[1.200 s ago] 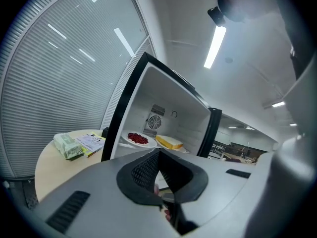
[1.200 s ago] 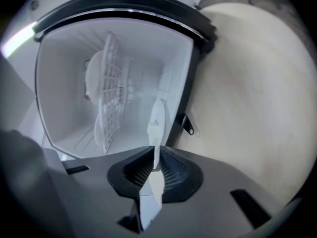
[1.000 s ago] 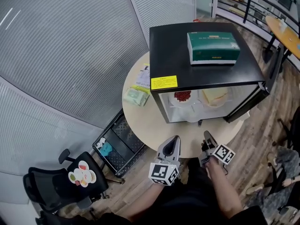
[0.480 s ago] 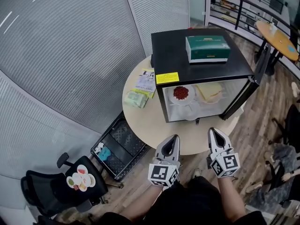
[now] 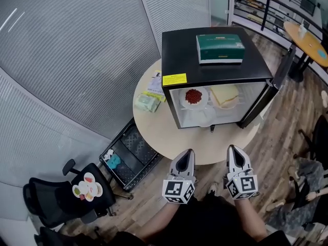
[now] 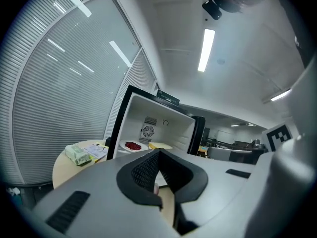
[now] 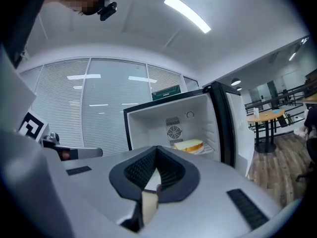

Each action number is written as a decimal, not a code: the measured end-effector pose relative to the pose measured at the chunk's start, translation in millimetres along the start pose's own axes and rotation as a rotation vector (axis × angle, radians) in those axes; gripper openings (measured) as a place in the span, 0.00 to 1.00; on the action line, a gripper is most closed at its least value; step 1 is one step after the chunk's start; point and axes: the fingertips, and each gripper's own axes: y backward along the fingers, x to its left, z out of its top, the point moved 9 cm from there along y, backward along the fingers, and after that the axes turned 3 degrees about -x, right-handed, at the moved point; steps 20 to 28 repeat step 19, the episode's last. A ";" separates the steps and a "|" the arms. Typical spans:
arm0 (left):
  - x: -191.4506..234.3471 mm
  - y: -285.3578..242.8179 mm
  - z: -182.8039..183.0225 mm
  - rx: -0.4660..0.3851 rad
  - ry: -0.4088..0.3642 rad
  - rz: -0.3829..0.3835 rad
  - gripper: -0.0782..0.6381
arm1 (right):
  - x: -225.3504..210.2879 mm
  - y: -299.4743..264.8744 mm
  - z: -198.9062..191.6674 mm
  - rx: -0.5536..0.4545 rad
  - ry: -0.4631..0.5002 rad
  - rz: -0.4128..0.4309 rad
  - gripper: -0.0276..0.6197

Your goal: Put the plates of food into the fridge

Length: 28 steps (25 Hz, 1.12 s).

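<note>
A small black fridge [image 5: 215,60] stands open on the round beige table [image 5: 200,147], its door [image 5: 271,88] swung to the right. Inside, on one shelf, sit a white plate of red food [image 5: 193,97] and a plate with a yellow cake slice [image 5: 225,95]. The left gripper view shows the red plate [image 6: 132,146] and the cake [image 6: 159,145]; the right gripper view shows only the cake [image 7: 187,145]. My left gripper [image 5: 186,155] and right gripper [image 5: 233,154] hover side by side at the table's near edge, both shut and empty, pointing at the fridge.
A green box [image 5: 220,48] lies on the fridge top. A green packet [image 5: 147,103] and leaflets [image 5: 155,84] lie on the table left of the fridge. On the floor are a black crate [image 5: 128,155] and a black chair [image 5: 61,199] holding a colourful plate [image 5: 85,187].
My right gripper has risen and rolled upright, now level with the left one. Both grippers have drawn back a little from the fridge. The plates have stayed in place.
</note>
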 end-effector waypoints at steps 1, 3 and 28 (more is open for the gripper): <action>-3.6 0.2 0.3 -0.005 -0.005 0.003 0.12 | -0.6 1.6 1.4 -0.003 0.005 0.008 0.05; -9.3 0.3 0.7 -0.011 -0.016 0.009 0.12 | -1.0 2.7 4.5 -0.010 0.017 0.024 0.05; -18.2 -4.8 4.9 -0.015 -0.048 0.035 0.12 | 0.7 -11.6 12.5 -0.017 -0.008 0.064 0.05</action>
